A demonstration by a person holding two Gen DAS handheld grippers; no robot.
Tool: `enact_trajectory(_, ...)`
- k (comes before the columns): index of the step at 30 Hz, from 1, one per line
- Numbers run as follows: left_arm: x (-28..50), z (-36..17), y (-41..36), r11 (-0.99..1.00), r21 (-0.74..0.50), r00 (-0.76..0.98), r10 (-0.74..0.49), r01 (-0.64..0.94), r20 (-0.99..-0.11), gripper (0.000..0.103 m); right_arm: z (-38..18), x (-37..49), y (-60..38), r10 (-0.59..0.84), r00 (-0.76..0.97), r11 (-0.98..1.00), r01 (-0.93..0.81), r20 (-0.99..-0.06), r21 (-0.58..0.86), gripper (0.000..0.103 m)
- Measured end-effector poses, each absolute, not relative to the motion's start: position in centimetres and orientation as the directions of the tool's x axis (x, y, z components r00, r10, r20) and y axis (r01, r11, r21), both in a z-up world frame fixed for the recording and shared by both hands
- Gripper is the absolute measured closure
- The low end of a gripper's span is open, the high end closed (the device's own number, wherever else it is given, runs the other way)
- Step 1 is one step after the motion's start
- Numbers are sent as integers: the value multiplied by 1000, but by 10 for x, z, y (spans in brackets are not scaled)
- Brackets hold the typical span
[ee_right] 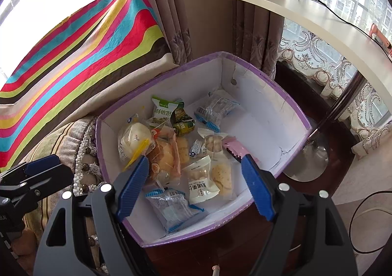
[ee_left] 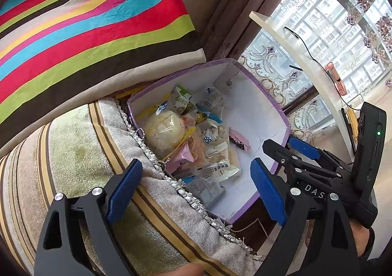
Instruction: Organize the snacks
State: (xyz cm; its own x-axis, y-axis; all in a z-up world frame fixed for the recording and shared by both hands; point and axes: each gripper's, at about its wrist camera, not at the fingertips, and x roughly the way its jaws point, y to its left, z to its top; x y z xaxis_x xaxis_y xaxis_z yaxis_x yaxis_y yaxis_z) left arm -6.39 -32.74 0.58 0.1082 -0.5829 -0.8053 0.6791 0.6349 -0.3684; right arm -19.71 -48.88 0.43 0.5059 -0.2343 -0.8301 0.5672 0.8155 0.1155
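Both grippers hang over the box point(ee_right: 289, 114), angled down into it, jaws wide, nothing between the pads on either. The left gripper point(ee_left: 197, 192) sits over the sofa-arm side, its left pad above the cushion edge point(ee_left: 152, 178) and its right pad over the box's near corner. The right gripper point(ee_right: 194, 186) is more squarely above the box interior, w/ the snacks directly below and ahead of it.

Snacks point(ee_right: 176, 151) are all in the box already, bunched toward the sofa side & near wall; the far-right half of the floor is bare white. Nearest the right gripper: a white packet point(ee_right: 199, 182), long axis running roughly away from the gripper, i.e. about in line w/ the fingers, so the pads would close across its short width w/o much wrist turn. A clear packet point(ee_right: 171, 207) lies just below-left of it, closer to the near wall. The round bun point(ee_right: 133, 141) is off to the left, nearer the left gripper's side.

My guess: right hand is better placed for the next pick; left would have to swing in over the box wall first. Whether anything's still left outside the box, can't tell from here.
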Motion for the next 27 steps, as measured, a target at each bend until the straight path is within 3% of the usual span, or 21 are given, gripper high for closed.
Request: enact_trajectory(27,-63,-2,-335,652,-348,97,-545,674,-833,16,-6,-195,-490,-208,491,819,561,-846,124,25)
